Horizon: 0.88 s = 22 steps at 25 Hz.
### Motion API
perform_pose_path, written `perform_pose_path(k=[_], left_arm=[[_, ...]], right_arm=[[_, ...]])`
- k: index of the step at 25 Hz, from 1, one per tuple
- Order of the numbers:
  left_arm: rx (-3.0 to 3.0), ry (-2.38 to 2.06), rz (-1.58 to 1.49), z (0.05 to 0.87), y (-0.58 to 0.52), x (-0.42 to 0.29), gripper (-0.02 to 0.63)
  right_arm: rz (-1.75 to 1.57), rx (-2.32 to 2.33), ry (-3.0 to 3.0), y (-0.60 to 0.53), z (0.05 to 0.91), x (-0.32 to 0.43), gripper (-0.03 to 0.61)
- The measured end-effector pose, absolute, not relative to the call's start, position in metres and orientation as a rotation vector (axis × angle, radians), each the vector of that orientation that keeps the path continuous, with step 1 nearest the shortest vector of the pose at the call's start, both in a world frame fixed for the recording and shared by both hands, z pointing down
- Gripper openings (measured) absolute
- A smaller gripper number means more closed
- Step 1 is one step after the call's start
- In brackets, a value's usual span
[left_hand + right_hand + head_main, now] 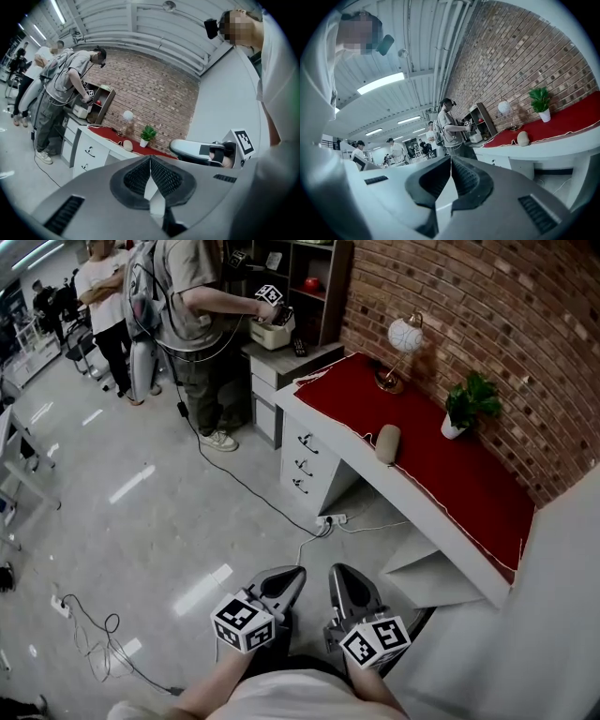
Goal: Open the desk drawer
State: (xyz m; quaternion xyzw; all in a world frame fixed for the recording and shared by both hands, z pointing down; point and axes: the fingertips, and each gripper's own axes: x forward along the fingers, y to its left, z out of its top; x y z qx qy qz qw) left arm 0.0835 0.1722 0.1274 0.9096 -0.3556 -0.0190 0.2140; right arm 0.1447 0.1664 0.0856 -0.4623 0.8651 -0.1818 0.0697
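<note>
Approach step, seemingly: left gripper [292,577], right gripper [345,579] both closed, empty. Next calls for reaching desk drawer [309,442] at 12 o'clock, parting jaws.

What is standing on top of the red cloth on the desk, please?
On the red cloth stand a white-shaded lamp, a small potted plant and a beige rounded object. The top of the desk beneath the cloth is covered from sight.
</note>
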Motion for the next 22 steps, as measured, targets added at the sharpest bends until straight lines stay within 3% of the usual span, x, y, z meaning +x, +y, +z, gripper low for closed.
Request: perform_pose_path(k=[22], left_arm=[[2.514, -0.959, -0.061, 0.129, 0.03, 0.064, 0.011]], right_arm=[[-0.57, -1.461, 2.589, 0.033, 0.093, 0.133, 0.018]])
